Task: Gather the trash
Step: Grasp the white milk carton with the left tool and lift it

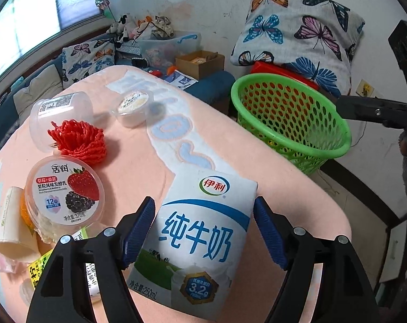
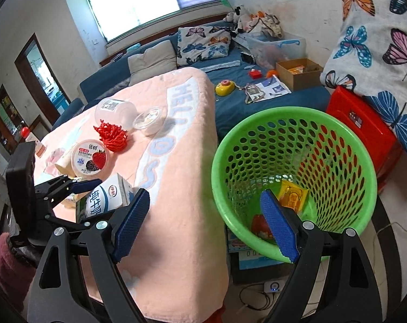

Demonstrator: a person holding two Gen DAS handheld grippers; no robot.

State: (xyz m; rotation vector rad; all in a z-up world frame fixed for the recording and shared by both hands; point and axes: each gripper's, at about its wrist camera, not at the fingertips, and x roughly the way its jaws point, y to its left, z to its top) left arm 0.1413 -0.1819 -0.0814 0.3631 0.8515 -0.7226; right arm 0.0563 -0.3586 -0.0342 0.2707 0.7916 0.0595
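A white and blue milk carton (image 1: 203, 231) rests on the pink blanket (image 1: 270, 167). My left gripper (image 1: 204, 231) is open and straddles the carton; the blue pads sit close to its sides and a narrow gap shows at the right pad. In the right wrist view the same carton (image 2: 106, 199) sits at the left. My right gripper (image 2: 204, 224) is open and holds nothing. Its left pad hangs over the blanket edge, its right pad over the green basket (image 2: 219, 167). In the basket lie a yellow wrapper (image 2: 292, 196) and a red item (image 2: 258, 224).
More trash lies on the blanket: a strawberry yoghurt tub (image 1: 64, 193), a red net (image 1: 79, 141), a clear jar (image 1: 60, 113) on its side and a small lidded cup (image 1: 133, 106). A red stool (image 2: 365, 134) stands behind the basket, and a blue sofa (image 2: 257, 99) beyond the table.
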